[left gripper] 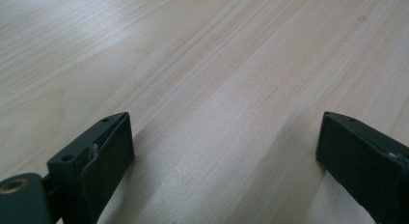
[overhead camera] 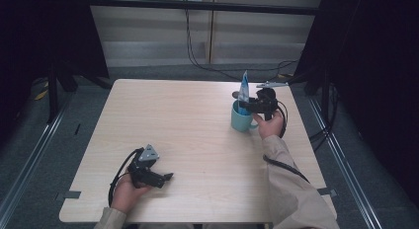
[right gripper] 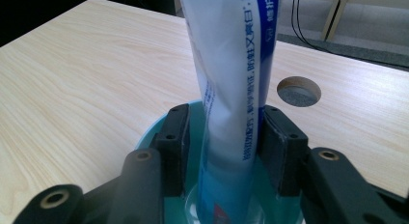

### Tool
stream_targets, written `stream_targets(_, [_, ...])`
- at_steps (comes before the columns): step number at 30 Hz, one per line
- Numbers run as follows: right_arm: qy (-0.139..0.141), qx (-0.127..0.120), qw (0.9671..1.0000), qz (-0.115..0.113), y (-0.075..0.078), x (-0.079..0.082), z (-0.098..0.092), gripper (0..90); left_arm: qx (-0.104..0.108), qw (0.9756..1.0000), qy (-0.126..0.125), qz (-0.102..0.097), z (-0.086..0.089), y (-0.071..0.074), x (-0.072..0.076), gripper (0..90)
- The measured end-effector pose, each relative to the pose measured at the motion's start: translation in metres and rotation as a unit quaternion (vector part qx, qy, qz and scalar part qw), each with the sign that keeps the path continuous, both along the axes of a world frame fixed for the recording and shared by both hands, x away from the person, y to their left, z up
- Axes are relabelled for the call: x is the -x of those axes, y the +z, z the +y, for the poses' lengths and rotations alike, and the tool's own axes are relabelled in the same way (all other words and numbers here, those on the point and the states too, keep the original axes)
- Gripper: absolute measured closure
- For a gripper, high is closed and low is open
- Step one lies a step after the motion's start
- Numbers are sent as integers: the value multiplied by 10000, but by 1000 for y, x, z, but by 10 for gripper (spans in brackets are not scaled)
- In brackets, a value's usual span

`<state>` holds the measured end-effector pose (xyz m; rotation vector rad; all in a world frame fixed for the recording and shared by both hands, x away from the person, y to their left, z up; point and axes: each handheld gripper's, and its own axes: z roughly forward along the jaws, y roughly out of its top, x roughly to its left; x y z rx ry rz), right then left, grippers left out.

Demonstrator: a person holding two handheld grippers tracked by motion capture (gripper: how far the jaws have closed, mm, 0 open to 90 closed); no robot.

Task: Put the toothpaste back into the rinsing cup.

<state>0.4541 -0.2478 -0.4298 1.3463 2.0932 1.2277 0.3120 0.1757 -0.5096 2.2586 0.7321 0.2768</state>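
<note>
- Far left of the mug, near the table's front edge: the left gripper sits low on the wood in the person's left hand, its cable looping beside it. In the left gripper view the two black jaws stand wide apart over bare wood grain, nothing between them, so that one's plainly open.
- Between that gripper and the mug it's just plain tabletop (nothing in the way there).
- The teal mug stands upright towards the right back part of the table, handle on the side facing the person's right hand.
- In the mug: a white and blue toothpaste tube, standing nearly upright and poking well above the rim.
- The right gripper reaches in over the mug's rim from the mug's right. In the right gripper view its jaws sit either side of the tube; the right pad looks to be right against it, the left one shows a thin gap, so I'd call it loosened rather than clamped.
- Just behind the mug there's a round cable hole in the tabletop.
- Behind and right of the mug, at the table's back edge, lies a small metal clip; black cables run on the floor behind the table.
</note>
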Motion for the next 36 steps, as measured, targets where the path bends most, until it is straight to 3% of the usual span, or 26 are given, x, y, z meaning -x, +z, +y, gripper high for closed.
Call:
stream_targets(15, [-44, 127, 9999, 35, 5, -1, 5, 436, -1, 10000, 0, 0, 0, 0, 0, 58])
stream_targets(30, [-198, 259, 9994, 61, 7, -1, 5, 243, 0, 10000, -1, 1, 0, 0, 0, 58])
stream_targets(36, [-124, 242, 9996, 79, 8, -1, 5, 197, 20, 10000, -3, -3, 0, 0, 0, 58])
